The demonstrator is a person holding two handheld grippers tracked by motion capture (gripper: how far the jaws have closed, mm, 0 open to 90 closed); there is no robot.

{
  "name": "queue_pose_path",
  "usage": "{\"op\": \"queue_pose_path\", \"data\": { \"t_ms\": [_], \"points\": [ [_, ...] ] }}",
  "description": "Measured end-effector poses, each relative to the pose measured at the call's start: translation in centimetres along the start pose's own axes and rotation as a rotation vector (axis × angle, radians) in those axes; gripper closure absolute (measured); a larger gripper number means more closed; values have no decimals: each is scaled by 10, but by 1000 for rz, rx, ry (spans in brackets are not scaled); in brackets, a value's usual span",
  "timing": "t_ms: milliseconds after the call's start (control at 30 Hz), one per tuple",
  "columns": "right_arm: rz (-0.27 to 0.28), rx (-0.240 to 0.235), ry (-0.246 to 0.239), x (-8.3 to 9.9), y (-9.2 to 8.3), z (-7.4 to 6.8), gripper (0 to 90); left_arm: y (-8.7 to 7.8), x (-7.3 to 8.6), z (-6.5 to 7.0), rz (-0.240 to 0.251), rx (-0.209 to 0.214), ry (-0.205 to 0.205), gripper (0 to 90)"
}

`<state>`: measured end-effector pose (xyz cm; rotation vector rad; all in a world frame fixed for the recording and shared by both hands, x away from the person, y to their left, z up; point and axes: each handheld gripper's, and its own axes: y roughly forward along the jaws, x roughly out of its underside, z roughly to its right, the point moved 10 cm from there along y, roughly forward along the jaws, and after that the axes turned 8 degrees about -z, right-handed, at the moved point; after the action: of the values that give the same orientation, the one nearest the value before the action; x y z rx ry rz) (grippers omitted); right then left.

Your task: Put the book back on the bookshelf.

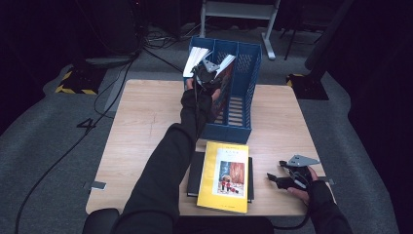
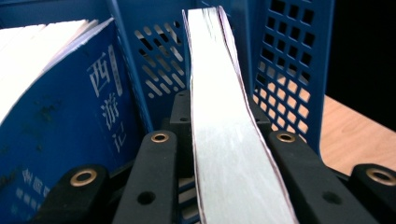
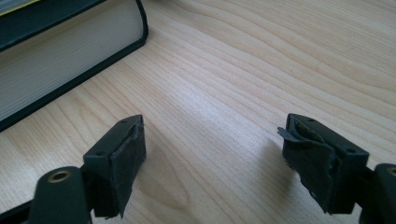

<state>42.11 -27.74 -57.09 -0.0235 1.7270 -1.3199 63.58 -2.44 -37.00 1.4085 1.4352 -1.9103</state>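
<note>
Left gripper (image 2: 219,154) is clamped on a thin white-paged book (image 2: 224,116) standing in the blue perforated plastic file rack (image 1: 243,92). Right gripper (image 3: 219,163) rests spread, empty, above the light wooden table (image 3: 233,70).

You see a bright blue rack (image 1: 243,73) with little holes in its walls, far on the light brown wooden table (image 1: 146,122). On its left stands a dark blue book (image 2: 70,121) with pale writing. Your black left gripper (image 2: 219,154) pinches a book (image 2: 224,130) with white pages and a thin purple edge. Near you lies a yellow book (image 1: 225,176) with a red picture, on a black book (image 3: 56,60). Your right gripper (image 3: 215,158) is black too.
</note>
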Motion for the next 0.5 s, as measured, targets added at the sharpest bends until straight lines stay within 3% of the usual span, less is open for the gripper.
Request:
{"op": "queue_pose_path", "data": {
  "t_ms": [267,500],
  "points": [
    [1,-2,-3,0,0,0,219,11,-18,-11,29,-72,-23,734],
    [1,-3,-2,0,-1,-1,219,16,-22,-25,51,-141,-79,732]
  ]
}}
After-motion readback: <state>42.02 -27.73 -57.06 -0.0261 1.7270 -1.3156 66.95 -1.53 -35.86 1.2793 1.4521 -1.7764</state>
